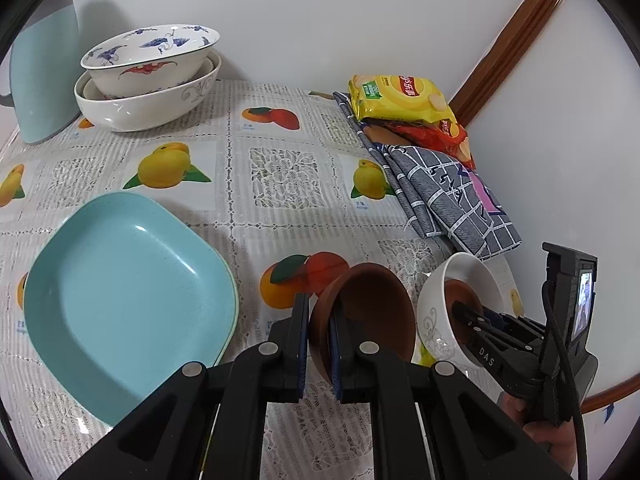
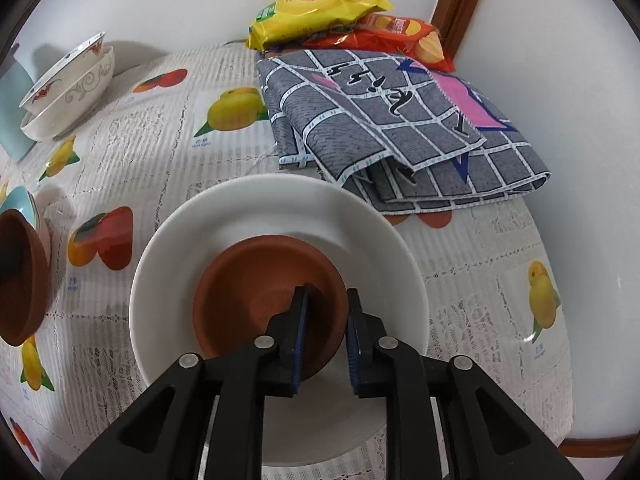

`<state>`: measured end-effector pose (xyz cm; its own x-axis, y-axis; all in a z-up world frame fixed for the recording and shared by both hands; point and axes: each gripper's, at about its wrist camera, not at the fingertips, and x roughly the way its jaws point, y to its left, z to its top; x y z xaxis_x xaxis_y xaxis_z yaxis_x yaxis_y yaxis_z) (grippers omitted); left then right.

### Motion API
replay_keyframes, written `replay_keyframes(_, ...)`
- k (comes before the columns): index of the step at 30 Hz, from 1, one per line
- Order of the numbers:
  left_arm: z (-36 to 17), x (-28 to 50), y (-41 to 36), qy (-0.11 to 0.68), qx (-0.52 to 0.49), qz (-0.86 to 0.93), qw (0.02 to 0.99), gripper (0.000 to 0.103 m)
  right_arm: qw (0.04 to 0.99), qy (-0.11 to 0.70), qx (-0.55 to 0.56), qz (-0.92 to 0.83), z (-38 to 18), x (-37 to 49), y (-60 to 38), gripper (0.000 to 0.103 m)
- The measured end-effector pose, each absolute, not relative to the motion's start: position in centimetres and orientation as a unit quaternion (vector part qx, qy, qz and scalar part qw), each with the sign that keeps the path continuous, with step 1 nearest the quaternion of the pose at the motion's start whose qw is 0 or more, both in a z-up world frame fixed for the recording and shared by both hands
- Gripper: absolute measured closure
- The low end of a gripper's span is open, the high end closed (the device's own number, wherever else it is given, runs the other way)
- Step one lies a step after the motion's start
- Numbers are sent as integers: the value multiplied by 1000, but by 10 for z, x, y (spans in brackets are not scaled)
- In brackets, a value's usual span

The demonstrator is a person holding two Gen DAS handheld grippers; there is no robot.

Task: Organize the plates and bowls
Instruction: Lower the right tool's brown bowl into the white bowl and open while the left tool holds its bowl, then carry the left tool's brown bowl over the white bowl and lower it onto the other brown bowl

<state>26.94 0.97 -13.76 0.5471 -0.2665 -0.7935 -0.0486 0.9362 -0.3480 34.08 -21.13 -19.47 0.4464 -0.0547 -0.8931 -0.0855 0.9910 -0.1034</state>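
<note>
My left gripper holds a small brown bowl tipped on its side, fingers nearly closed and pinching its rim, one finger outside and one inside; the bowl's mouth faces right, toward the other gripper, and it hangs above the tablecloth. Just to its right, my right gripper grips a second brown bowl by its near rim, fingers a narrow gap apart with the rim between them. This second bowl sits inside a white bowl, mouth facing up toward the camera in the right wrist view; from the left wrist view the white bowl appears tilted, though I cannot tell whether it is lifted off the table. To the left of the held bowl lies a pale blue square plate, flat on the table. At the far left corner stand two large stacked bowls, the upper one painted with blue cranes, beside a pale blue jug. At the far right edge lies a folded grey checked cloth, with yellow and red snack bags resting on its far end against the wall.
</note>
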Motion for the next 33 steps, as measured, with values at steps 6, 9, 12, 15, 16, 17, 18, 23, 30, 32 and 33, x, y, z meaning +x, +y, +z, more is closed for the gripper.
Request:
replay_keyframes(6, -133, 265, 12, 467, -165, -64, 866, 94, 847, 526, -75, 12, -196, 338, -207, 80)
replay_keyframes(9, -130, 261, 12, 464, -165, -65, 868, 94, 850, 520, -76, 12, -193, 335, -207, 74)
replay_keyframes(12, -127, 257, 12, 462, -164, -65, 869, 94, 858, 508, -72, 14, -185, 331, -209, 68)
replay_keyframes(15, -124, 253, 11, 461, -165, -64, 870, 94, 865, 497, -67, 18, -174, 326, -210, 67)
replay_keyframes(16, -123, 252, 11, 460, -166, -65, 870, 94, 867, 494, -64, 19, -171, 324, -211, 67)
replay_keyframes(17, -122, 251, 10, 460, -166, -65, 870, 94, 870, 489, -60, 20, -167, 320, -212, 66)
replay_keyframes(18, -121, 249, 9, 460, -165, -66, 870, 94, 872, 485, -58, 20, -163, 317, -214, 66)
replay_keyframes(23, -112, 242, 2, 455, -159, -67, 874, 94, 886, 461, -35, 16, -143, 299, -228, 65)
replay_keyframes(30, -102, 235, -13, 452, -156, -74, 875, 94, 901, 433, -10, -2, -120, 272, -262, 60)
replay_keyframes(32, -101, 234, -18, 452, -154, -81, 875, 94, 904, 427, -2, -9, -117, 262, -275, 60)
replay_keyframes(33, -100, 234, -22, 452, -152, -84, 875, 94, 906, 424, 2, -12, -116, 258, -280, 60)
